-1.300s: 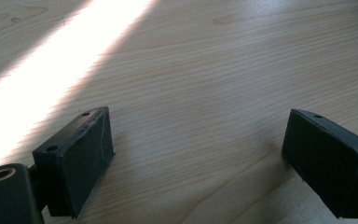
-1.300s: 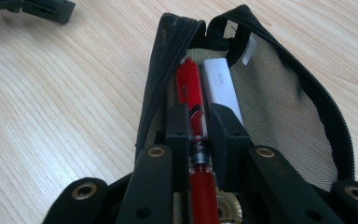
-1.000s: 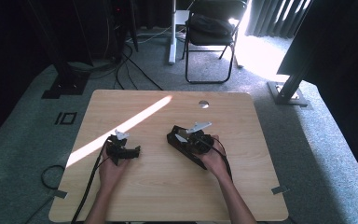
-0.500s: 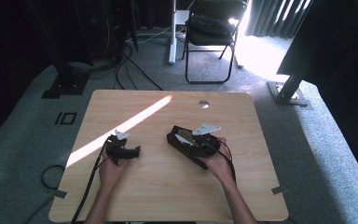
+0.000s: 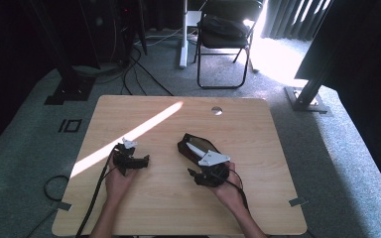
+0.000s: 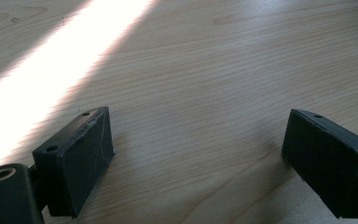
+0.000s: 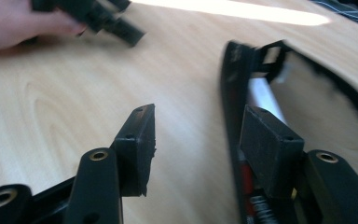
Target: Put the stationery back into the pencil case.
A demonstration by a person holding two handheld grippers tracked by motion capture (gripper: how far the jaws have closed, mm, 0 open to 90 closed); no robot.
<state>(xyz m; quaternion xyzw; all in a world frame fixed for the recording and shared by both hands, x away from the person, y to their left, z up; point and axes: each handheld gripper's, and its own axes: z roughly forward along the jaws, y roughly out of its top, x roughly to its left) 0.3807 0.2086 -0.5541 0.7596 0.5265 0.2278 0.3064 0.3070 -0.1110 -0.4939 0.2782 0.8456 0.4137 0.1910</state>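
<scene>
Sunlight cuts a bright stripe across the pale wooden table, with a folding chair on the carpet beyond its far edge. Near the middle lies a black case, seemingly an open pouch with something white inside, though blur makes that uncertain. The right gripper sits just on its near side, jaws having just been opening, apart with nothing between them. The left gripper rests at left, jaws wide apart over bare wood. One jaw could snag the case's rim and drag it.

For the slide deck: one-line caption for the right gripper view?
Right gripper open, jaws just opening, beside a black-framed object on the wooden table.
</scene>
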